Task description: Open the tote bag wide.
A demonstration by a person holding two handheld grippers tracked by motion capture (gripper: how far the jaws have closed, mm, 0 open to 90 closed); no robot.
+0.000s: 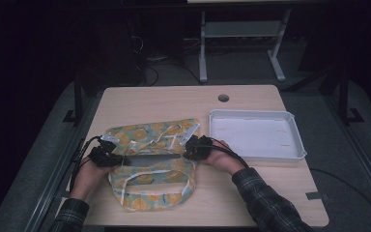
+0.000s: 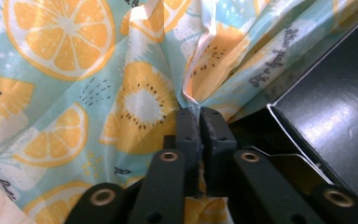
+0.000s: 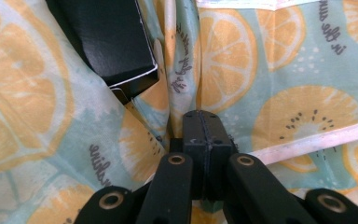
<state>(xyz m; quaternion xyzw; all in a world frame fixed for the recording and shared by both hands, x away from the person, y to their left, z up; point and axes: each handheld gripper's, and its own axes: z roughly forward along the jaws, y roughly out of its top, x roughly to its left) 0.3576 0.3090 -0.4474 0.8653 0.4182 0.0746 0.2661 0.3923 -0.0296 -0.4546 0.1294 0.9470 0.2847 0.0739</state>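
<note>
High view: fruit-print cloth (image 1: 149,164) is spread mid-table, pinched at each side by left gripper (image 1: 118,155) and right gripper (image 1: 189,147) (both clamped on fabric). Black box (image 3: 109,39) is being wrapped, prob.; next, edges need folding over it.

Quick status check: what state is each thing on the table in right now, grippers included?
Cloth: crumpled, spread over the box, pinched at both sides.
Box: black, lying flat, partly wrapped by the cloth.
Tray: white, empty, upright.
Left gripper: jaws shut on cloth.
Right gripper: jaws shut on cloth.
</note>
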